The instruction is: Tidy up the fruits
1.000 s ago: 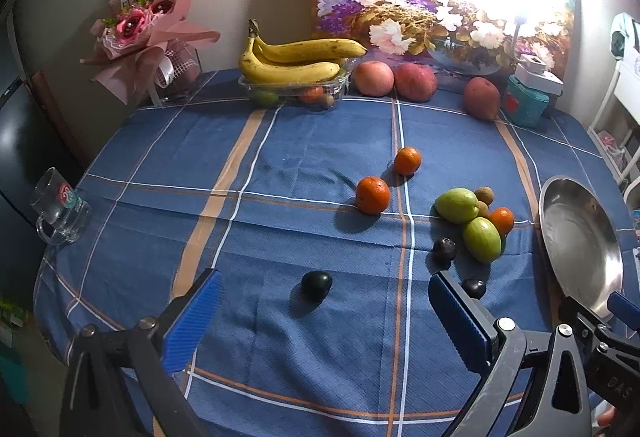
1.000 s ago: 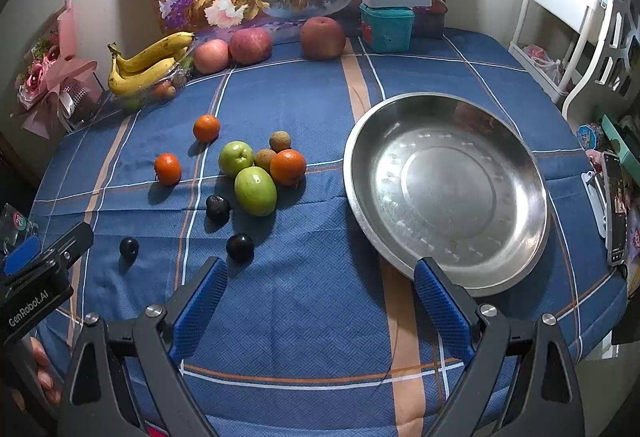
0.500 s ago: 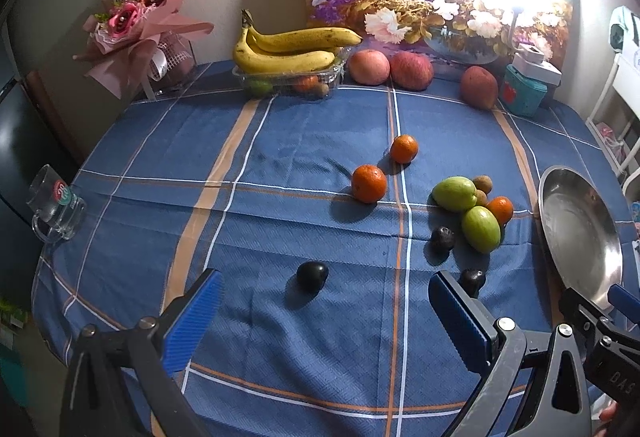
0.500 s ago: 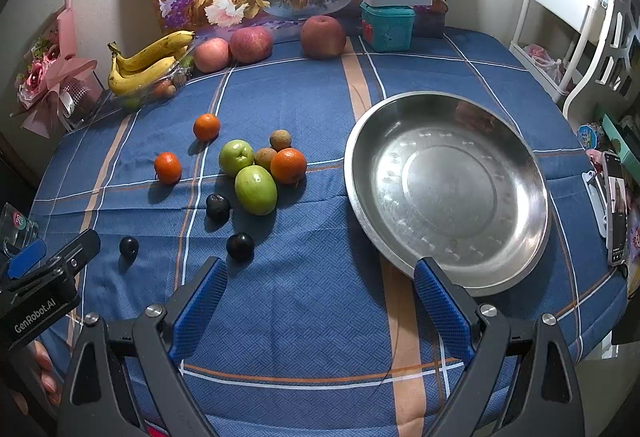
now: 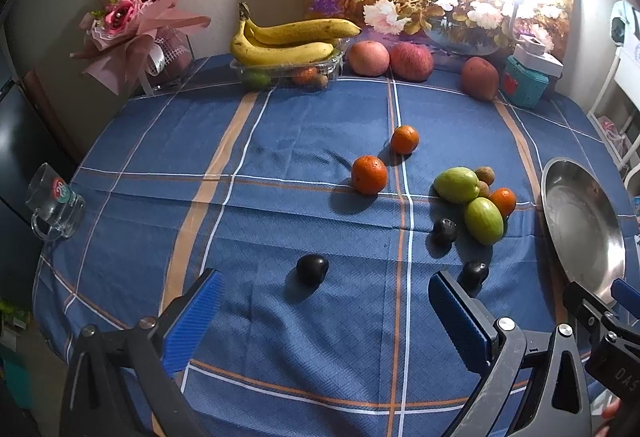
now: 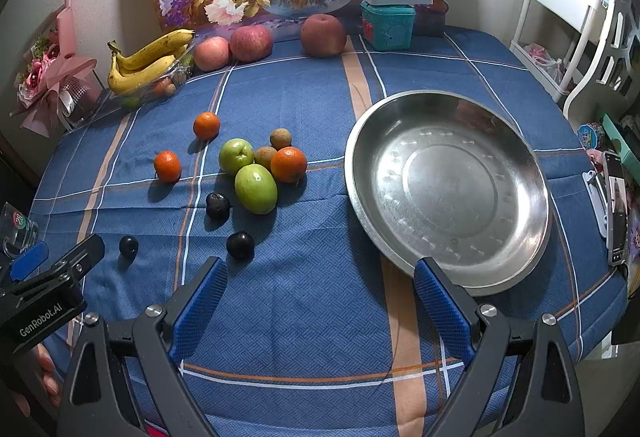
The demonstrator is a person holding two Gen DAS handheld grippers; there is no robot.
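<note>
On the bench near its front edge, the lone dark plum (image 5: pixel 312 269) lies just ahead of the left hand-held gripper (image 5: pixel 324 307), jaws spread, empty. Likely light, smooth, bruisable: pinch across its middle, gently. Right hand-held gripper (image 6: pixel 320 289) also spread, empty. Only the right view shows the whole steel dish (image 6: pixel 520 237); the left clips it.

Three oranges (image 6: pixel 206 125), three plums (image 6: pixel 240 245)

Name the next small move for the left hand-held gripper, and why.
Probably lower the open left hand-held gripper over the lone dark round plum: it lies just ahead between the fingers, and the round steel pan holds nothing.
</note>
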